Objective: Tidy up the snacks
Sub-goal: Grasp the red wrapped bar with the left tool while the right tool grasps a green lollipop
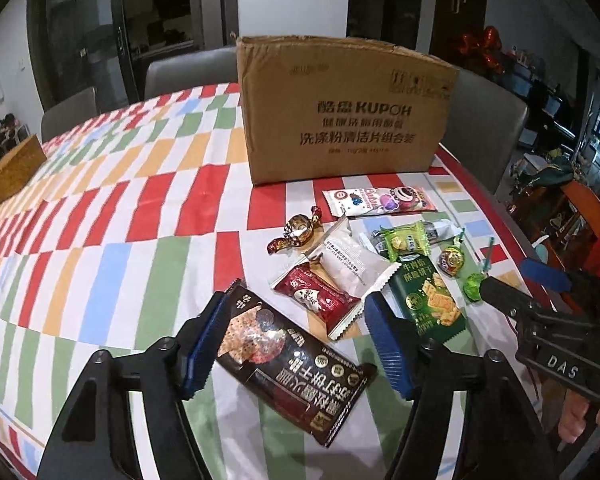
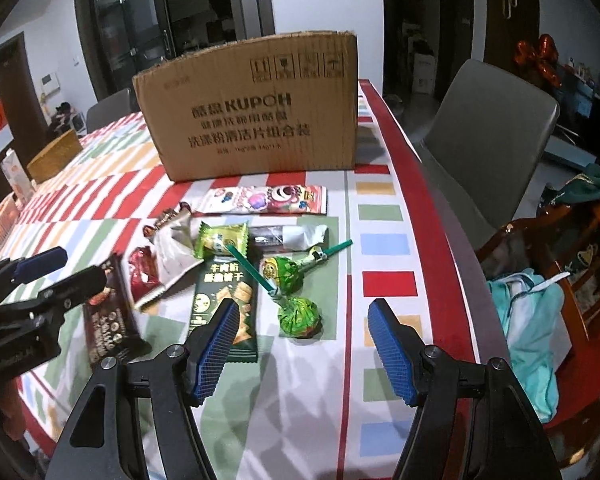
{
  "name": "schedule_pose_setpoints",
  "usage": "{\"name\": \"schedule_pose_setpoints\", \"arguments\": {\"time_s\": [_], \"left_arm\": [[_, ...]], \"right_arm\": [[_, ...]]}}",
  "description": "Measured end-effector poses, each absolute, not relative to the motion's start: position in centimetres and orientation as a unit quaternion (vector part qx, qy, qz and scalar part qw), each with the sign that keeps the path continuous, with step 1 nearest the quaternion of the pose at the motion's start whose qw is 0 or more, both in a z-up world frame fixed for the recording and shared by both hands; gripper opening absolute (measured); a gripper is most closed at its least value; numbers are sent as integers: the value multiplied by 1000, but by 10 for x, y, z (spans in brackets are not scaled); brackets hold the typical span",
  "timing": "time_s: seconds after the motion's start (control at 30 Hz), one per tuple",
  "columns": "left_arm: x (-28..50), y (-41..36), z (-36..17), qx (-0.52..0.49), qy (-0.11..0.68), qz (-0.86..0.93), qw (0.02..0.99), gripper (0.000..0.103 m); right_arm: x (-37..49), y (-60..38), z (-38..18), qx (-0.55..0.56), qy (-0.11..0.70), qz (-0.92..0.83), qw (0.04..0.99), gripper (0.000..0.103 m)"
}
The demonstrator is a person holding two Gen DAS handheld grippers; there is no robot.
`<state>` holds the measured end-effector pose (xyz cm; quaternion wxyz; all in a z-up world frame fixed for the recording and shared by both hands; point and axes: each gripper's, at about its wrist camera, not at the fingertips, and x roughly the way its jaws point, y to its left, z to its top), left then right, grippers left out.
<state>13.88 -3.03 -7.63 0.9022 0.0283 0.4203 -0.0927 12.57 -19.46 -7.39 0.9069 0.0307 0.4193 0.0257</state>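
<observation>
Both jaws agape before snacks (image 1: 340, 264) and "KUPOH" cardboard box (image 1: 344, 116).

Both wrist cams sat low over the table (image 1: 100, 208), facing the box (image 1: 340, 120). Left cam looked from the left, right cam from the right; both shared box and snacks (image 2: 236, 264).
</observation>
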Motion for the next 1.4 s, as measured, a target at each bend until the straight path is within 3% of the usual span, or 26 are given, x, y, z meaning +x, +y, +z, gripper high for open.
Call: {"name": "schedule_pose_setpoints", "arguments": {"time_s": [0.27, 0.6, 0.73, 0.77, 0.87, 1.4], "left_arm": [[159, -36, -95, 15, 442, -92, 892, 49], [176, -39, -109, -4, 460, -92, 883, 47], [181, -40, -115, -13, 471, -96, 877, 36], [181, -40, -116, -16, 473, -98, 875, 28], [180, -41, -116, -13, 475, -102, 874, 23], [149, -40, -67, -16, 423, -131, 896, 23]], "right_arm": [[137, -199, -88, 42, 439, 29, 897, 51], [147, -198, -100, 51, 452, 44, 890, 36], [148, -196, -101, 47, 452, 46, 890, 28], [148, -195, -101, 45, 452, 48, 889, 28], [147, -192, -101, 44, 453, 53, 889, 28], [135, -186, -65, 53, 413, 84, 905, 28]]}}
